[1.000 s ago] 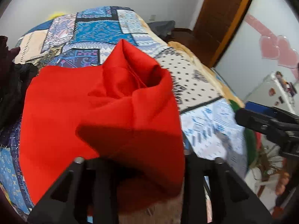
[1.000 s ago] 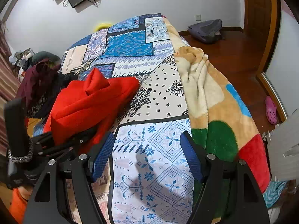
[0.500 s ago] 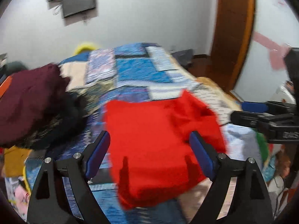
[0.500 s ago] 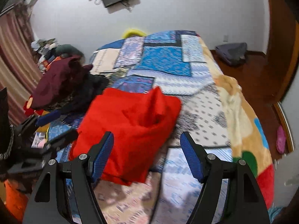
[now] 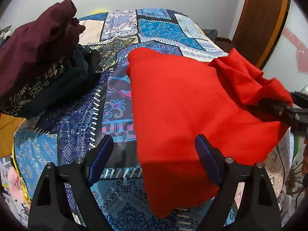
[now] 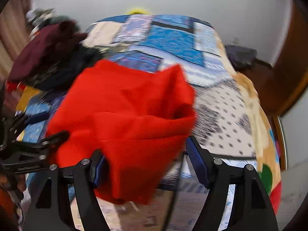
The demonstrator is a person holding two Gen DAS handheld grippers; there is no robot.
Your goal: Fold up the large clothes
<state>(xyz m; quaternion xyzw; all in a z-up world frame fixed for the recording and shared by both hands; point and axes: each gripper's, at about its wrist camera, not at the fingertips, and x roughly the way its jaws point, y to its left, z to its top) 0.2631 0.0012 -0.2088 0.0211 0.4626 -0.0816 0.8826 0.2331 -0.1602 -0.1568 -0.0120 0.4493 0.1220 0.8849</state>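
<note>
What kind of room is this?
Most likely a bedroom: a bed with a patchwork quilt, a pile of clothes beside the red garment, and a wooden door.

A maroon garment [image 5: 36, 36] heaps on the patchwork bedspread [image 5: 159, 28] beside a wooden door [image 5: 263, 19].

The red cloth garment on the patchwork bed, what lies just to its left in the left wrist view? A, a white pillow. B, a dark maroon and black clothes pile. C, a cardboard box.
B: a dark maroon and black clothes pile sits on the patchwork bedspread left of the red cloth garment.
</note>
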